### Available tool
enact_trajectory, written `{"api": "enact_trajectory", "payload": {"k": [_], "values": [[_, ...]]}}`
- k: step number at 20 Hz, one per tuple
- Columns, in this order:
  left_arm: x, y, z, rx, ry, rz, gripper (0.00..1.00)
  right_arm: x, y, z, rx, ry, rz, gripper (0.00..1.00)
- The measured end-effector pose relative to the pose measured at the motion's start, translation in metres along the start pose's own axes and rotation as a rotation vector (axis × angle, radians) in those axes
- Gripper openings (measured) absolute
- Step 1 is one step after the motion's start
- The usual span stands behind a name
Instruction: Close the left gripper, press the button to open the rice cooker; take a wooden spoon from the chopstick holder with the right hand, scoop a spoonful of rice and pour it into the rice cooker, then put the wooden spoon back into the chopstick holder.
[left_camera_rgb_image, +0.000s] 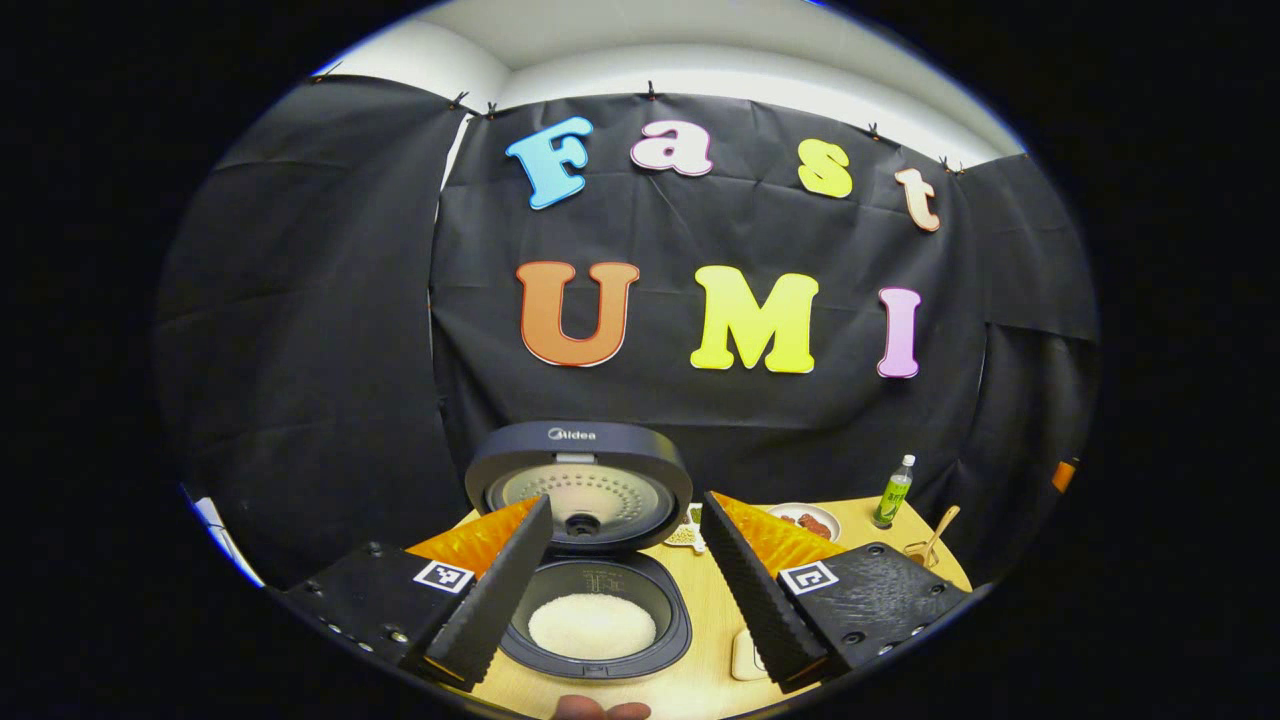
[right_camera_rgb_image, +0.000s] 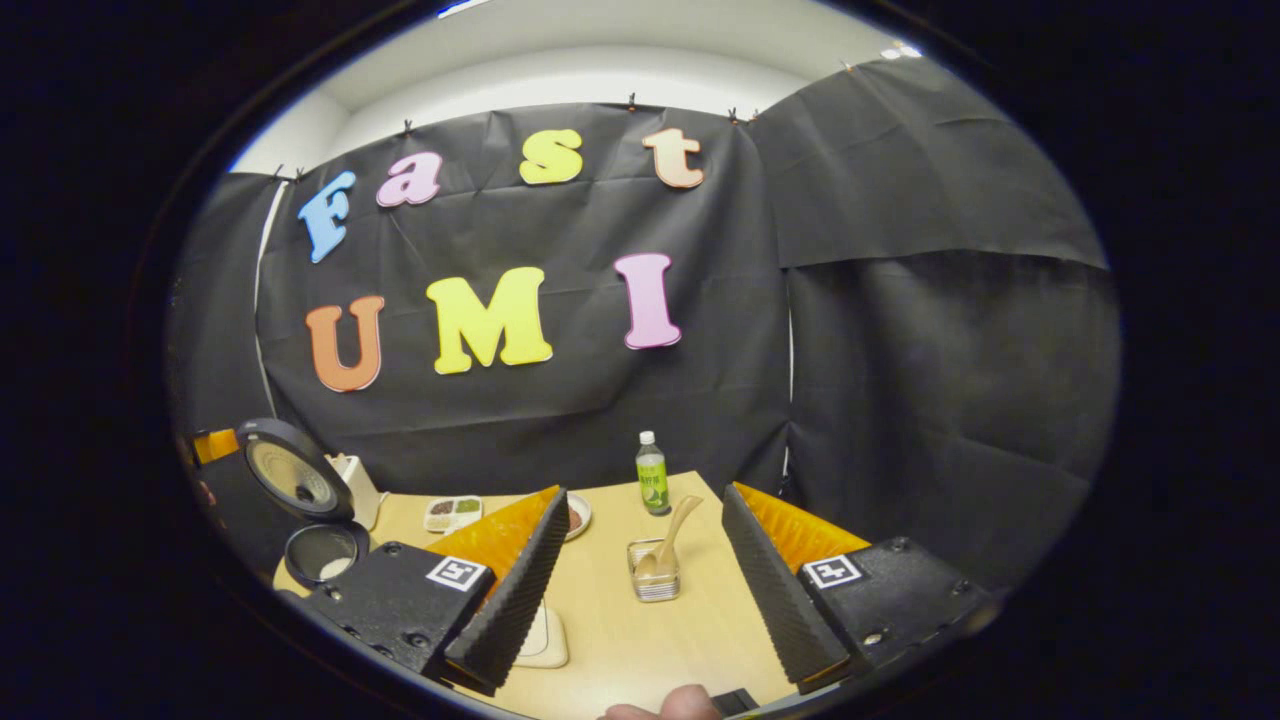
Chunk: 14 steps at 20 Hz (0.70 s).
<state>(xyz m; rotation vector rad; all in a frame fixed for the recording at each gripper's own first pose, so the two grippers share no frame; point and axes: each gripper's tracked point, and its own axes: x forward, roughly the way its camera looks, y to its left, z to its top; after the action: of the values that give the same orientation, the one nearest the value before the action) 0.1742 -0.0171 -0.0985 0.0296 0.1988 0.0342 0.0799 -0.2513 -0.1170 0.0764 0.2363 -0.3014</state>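
On the pale wooden bench (left_camera_rgb_image: 700, 640), the dark round rice cooker (left_camera_rgb_image: 590, 600) stands lid-up with white rice inside, between the released left claw (left_camera_rgb_image: 625, 590) fingers at 6 o'clock. The right claw (right_camera_rgb_image: 640, 590) is released too; at 12 o'clock from it, a wooden spoon (right_camera_rgb_image: 668, 545) leans in the clear square chopstick holder (right_camera_rgb_image: 655, 580).

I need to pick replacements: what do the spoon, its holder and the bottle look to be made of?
Spoon: pale tan and matte, likely wood. Holder: see-through with thin lines, perhaps wire mesh or clear plastic; too small to tell. Bottle: translucent green with a white cap, probably plastic.
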Motion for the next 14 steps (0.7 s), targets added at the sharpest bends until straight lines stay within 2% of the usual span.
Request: {"api": "enact_trajectory", "payload": {"k": [2,7,8,9,14], "values": [[-0.016,0.01,0.009,0.001,-0.033,0.037,0.95,0.003,-0.004,-0.005,0.009,0.014,0.001,1.0],[-0.045,0.009,0.029,-0.008,-0.104,0.046,0.95,0.013,-0.001,-0.011,-0.014,0.035,0.036,1.0],[-0.049,0.006,0.029,-0.004,-0.113,0.041,0.89,0.017,0.001,-0.012,-0.022,0.038,0.046,1.0],[-0.051,0.004,0.028,0.0,-0.12,0.039,0.94,0.021,0.002,-0.012,-0.027,0.045,0.055,1.0],[-0.061,0.001,0.022,0.013,-0.121,0.066,0.95,0.05,0.002,-0.03,-0.064,0.097,0.11,1.0]]}}
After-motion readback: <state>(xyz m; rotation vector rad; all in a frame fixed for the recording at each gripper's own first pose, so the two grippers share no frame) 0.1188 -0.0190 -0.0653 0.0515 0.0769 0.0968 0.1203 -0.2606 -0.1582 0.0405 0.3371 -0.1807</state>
